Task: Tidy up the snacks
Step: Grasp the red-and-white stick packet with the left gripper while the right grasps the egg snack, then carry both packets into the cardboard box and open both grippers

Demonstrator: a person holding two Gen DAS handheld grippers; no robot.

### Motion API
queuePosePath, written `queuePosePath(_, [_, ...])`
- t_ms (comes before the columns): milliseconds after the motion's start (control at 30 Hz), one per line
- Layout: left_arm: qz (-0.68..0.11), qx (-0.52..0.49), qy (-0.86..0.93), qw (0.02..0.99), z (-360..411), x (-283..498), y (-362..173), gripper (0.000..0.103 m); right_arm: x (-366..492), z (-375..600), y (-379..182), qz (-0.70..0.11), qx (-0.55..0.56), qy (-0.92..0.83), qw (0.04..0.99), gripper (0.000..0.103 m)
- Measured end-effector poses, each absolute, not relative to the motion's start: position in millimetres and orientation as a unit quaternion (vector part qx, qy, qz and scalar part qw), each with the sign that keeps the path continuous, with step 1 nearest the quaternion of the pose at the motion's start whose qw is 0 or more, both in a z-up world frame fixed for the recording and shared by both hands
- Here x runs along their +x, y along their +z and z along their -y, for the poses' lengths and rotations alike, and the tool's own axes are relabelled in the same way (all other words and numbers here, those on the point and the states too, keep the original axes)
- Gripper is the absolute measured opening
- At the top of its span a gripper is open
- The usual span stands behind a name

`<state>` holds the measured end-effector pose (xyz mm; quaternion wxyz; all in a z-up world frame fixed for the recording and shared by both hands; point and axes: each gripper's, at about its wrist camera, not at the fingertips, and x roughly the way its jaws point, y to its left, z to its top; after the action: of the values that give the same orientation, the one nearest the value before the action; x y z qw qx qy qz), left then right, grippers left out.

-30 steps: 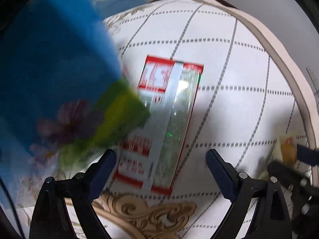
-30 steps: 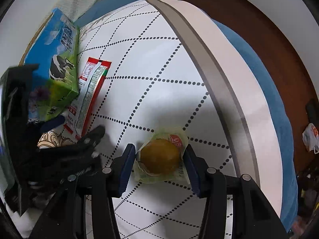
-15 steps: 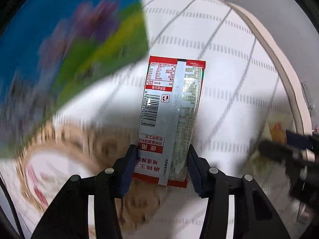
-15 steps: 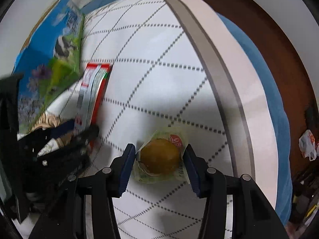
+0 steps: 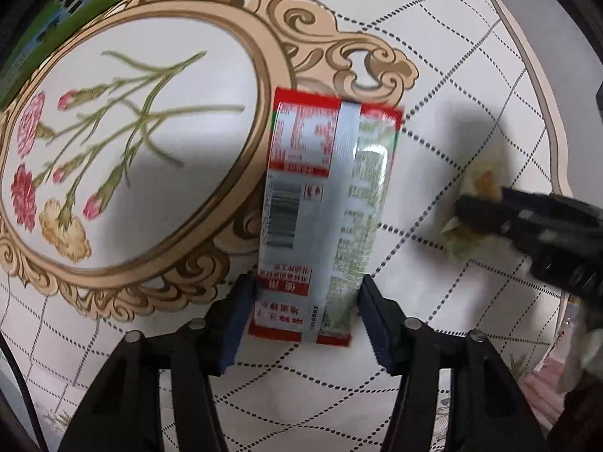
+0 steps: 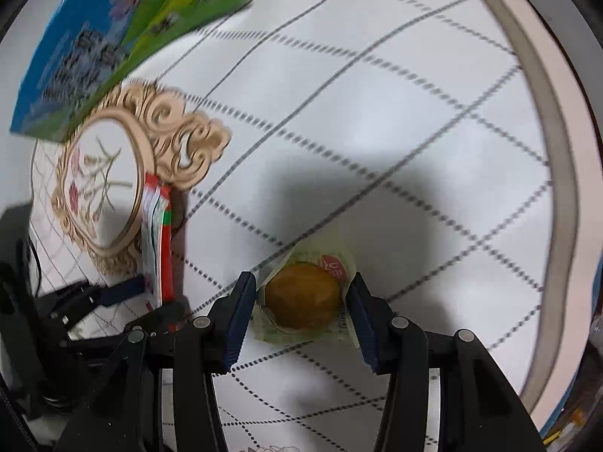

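Two claws work over a white grid-patterned tablecloth (image 6: 377, 150): left claw (image 5: 307, 312) opening around a red packet (image 5: 324, 207), right claw (image 6: 301, 312) gripping a wrapped bun (image 6: 301, 295).

Quilted white cloth (image 5: 433, 30), gold floral medallion (image 5: 124, 158); blue-green carton (image 6: 124, 37) lying well beyond the fingers.

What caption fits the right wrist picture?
Right tongs squeeze a wrapped round cake above the patterned tablecloth.

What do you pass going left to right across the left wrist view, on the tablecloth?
Flower medallion print → red and silver snack packet, between the fingers of the left gripper → wrapped pastry, held by the right gripper coming in from the right edge.
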<state>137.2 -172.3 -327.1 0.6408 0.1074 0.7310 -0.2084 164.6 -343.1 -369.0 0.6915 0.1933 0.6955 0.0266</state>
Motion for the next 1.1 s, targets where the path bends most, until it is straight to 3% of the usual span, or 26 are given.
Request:
queuePosePath(133, [-0.729,0.112,-0.211,0.642,188,161,-333,0.074,169,332,-376,-0.702,0.191,0.016,0.686,0.055])
queuePosePath(233, [-0.72,0.138,-0.202,0.65,211,174,-345,0.074,168,333,-380,-0.702,0.202,0.009,0.683,0.055])
queuePosePath(300, [-0.706,0.149,-0.194,0.665,218,177,-346,0.07,169,335,-382,-0.702,0.202,0.005,0.683,0.053])
queuePosePath(333, [-0.698,0.16,-0.194,0.671,227,177,-347,0.054,168,334,-382,-0.7,0.201,0.001,0.685,0.053])
queuePosePath(400, [-0.682,0.174,-0.197,0.682,244,169,-334,0.044,167,333,-382,-0.699,0.201,-0.003,0.687,0.052])
queuePosePath(767, [-0.66,0.098,-0.203,0.717,196,205,-258,0.042,161,328,-341,-0.666,0.245,0.021,0.704,0.051])
queuePosePath(1100, [-0.588,0.006,-0.195,0.785,133,280,-120,0.042,229,310,-212,-0.575,0.262,0.103,0.768,0.051])
